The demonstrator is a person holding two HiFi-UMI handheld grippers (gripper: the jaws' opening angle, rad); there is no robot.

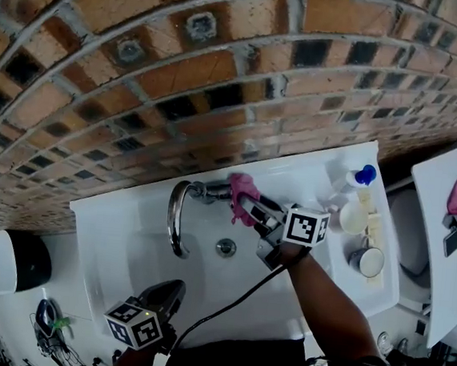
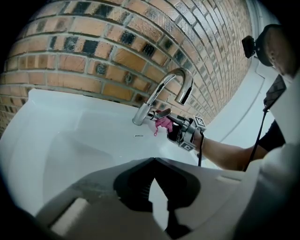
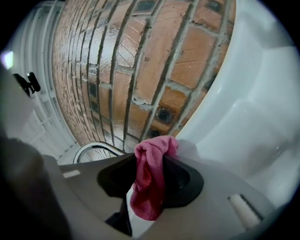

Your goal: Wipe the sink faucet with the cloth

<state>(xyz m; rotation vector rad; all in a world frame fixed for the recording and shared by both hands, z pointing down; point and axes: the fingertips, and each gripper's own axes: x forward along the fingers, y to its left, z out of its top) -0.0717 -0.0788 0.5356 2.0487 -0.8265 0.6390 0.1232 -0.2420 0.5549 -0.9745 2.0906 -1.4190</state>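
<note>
Head view, faucet: the chrome faucet (image 1: 178, 223) arches over the white sink (image 1: 119, 232), with its base at the back ledge.
Head view, cloth: a pink cloth (image 1: 242, 195) is bunched against the base end of the faucet, pinched by the right gripper (image 1: 251, 210).
Head view, left gripper: the left gripper (image 1: 171, 290) hangs over the near rim of the sink, well apart from the faucet.
Head view, ledge: a blue-capped bottle (image 1: 356, 179) and cups (image 1: 354, 218) stand to the right of the basin.
Left gripper view, jaws: the tips are together with nothing between them. Beyond them, the cloth touches the faucet low on its stem.
Right gripper view, jaws: they are clamped on a fold of the cloth, which bulges above the jaws and droops below them. The brick wall (image 3: 140, 70) is ahead, and the faucet's curve shows at lower left.
Handling, cloth: it is likely light, soft and limp. It would drape and slip unless taken by a thick fold, as it is held now.
Handling, faucet: it is probably rigid and smooth, so the cloth should slide along it easily. Wrapping the loose end around the stem would wipe more of its surface.
</note>
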